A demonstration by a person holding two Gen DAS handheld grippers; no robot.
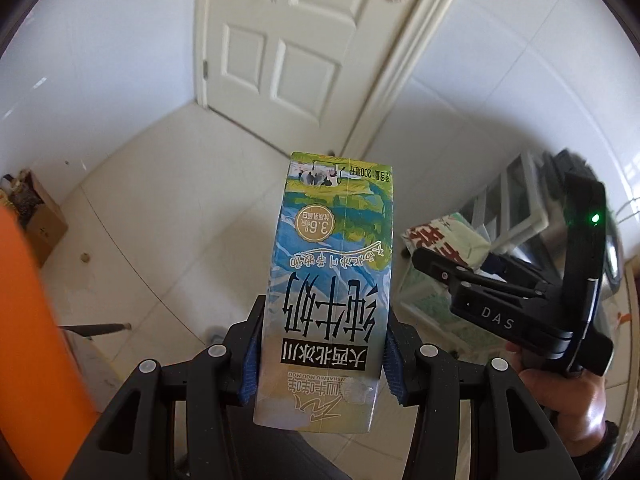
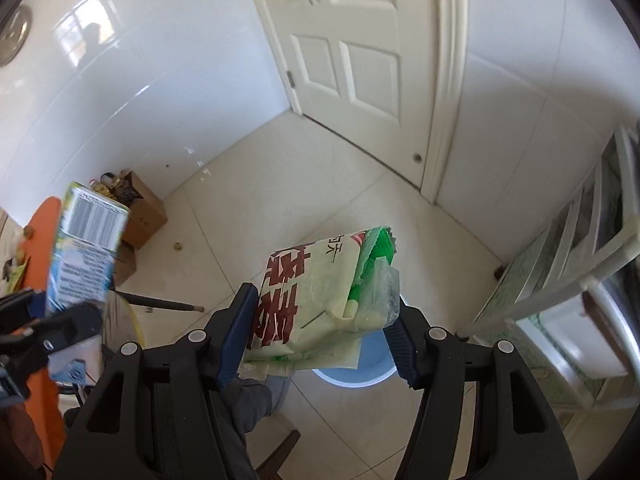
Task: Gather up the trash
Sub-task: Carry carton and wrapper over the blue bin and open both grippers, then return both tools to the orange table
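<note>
My left gripper (image 1: 320,356) is shut on a blue, green and white milk carton (image 1: 332,280), held upright above the floor. The carton also shows at the left of the right wrist view (image 2: 86,256). My right gripper (image 2: 316,332) is shut on a crumpled pale green wrapper with red characters (image 2: 320,296). The right gripper and its wrapper (image 1: 444,240) show at the right of the left wrist view. A light blue bin (image 2: 356,364) sits on the floor right under the wrapper, mostly hidden by it.
A white panelled door (image 2: 352,56) stands ahead in a white tiled corner. A cardboard box of clutter (image 2: 136,212) sits by the left wall. An orange chair (image 1: 36,320) is at the left. A white shelf rack (image 2: 580,256) stands at the right.
</note>
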